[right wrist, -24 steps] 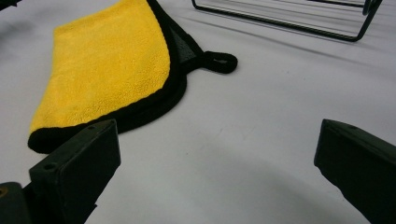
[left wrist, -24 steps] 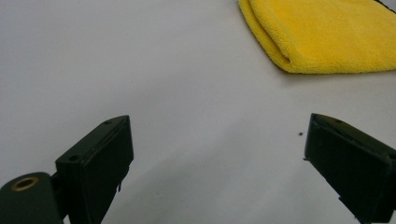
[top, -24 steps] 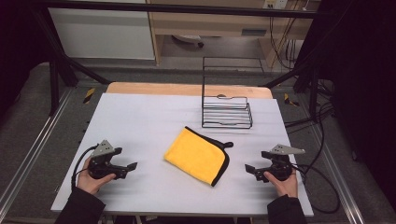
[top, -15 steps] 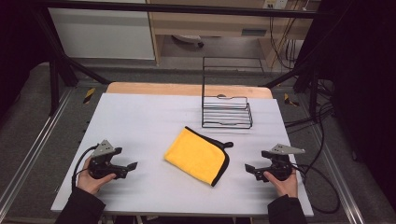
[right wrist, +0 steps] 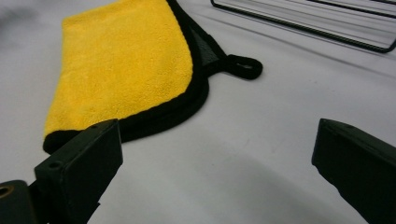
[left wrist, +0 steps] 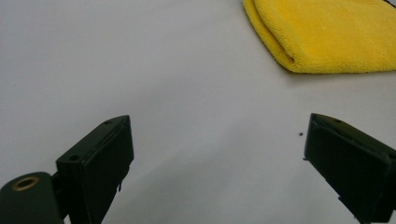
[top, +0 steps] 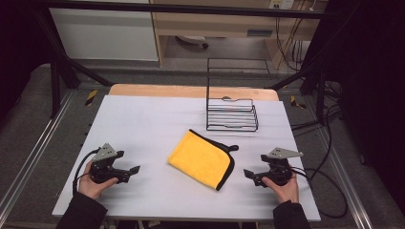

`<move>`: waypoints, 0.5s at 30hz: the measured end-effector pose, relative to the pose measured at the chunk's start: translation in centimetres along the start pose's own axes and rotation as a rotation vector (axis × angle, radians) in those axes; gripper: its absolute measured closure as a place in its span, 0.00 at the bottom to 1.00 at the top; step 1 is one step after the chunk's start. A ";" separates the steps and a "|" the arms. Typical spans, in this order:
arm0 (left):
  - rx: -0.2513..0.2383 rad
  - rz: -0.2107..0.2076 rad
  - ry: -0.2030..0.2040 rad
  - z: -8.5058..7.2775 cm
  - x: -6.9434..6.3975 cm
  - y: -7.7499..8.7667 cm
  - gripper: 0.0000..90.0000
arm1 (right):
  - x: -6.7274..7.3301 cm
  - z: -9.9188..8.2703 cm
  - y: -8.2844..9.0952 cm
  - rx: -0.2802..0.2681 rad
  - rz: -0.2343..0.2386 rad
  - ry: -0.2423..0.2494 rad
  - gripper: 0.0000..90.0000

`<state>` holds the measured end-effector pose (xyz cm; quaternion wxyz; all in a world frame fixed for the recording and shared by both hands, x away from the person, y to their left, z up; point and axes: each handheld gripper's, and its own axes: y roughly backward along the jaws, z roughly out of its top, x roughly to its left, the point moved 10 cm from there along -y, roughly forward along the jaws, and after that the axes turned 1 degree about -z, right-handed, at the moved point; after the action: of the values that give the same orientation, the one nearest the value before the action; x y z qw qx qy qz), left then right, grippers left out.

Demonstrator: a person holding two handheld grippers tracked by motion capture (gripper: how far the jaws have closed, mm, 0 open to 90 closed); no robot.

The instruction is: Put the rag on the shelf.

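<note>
A folded yellow cloth [top: 199, 159] is lying on the white surface [top: 143, 119], and every place below is being given relative to it. The left tool [top: 129, 172] is being held low, well to the cloth's left, jaws spread wide and gripping nothing; the right tool [top: 252, 176] is being held near the cloth's right corner, likewise released and empty. In the left gripper view the cloth's folded edge [left wrist: 280, 44] is being seen ahead and to the right, well apart from the jaws. In the right gripper view the black-trimmed edge [right wrist: 187, 105] is being seen just beyond the left jaw, with the hanging loop [right wrist: 243, 66] lying flat a little farther off. A black wire rack [top: 231, 114] is standing behind the cloth, apart from it.

The step in hand is being judged as the approach to a grasp of the cloth. It is being done well if each tool is brought in low and level, with one jaw slid under a layer at an edge or corner rather than pressed down on top. The trimmed corner nearest the right tool is being judged the easier hold. Because the cloth is soft and doubled, a shallow pinch is likely to be catching one layer alone, so a deeper bite is advised. The rack is best being left untouched.
</note>
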<state>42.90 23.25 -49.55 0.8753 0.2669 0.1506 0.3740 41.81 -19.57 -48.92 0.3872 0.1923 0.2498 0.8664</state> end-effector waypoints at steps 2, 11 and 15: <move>-0.001 0.001 0.002 0.0 0.0 0.0 0.09 | 0.6 0.2 -0.2 0.010 0.002 0.007 0.04; 0.001 0.009 0.003 -0.1 0.1 0.0 0.09 | 3.7 0.9 -1.8 0.032 0.018 0.077 0.10; 0.004 0.013 0.001 -0.1 0.1 0.0 0.09 | 5.5 1.0 -2.8 0.050 0.031 0.103 0.12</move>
<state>42.91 23.39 -49.63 0.8722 0.2695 0.1503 0.3797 40.51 -13.46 -48.99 0.3553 0.1610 0.2879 0.8746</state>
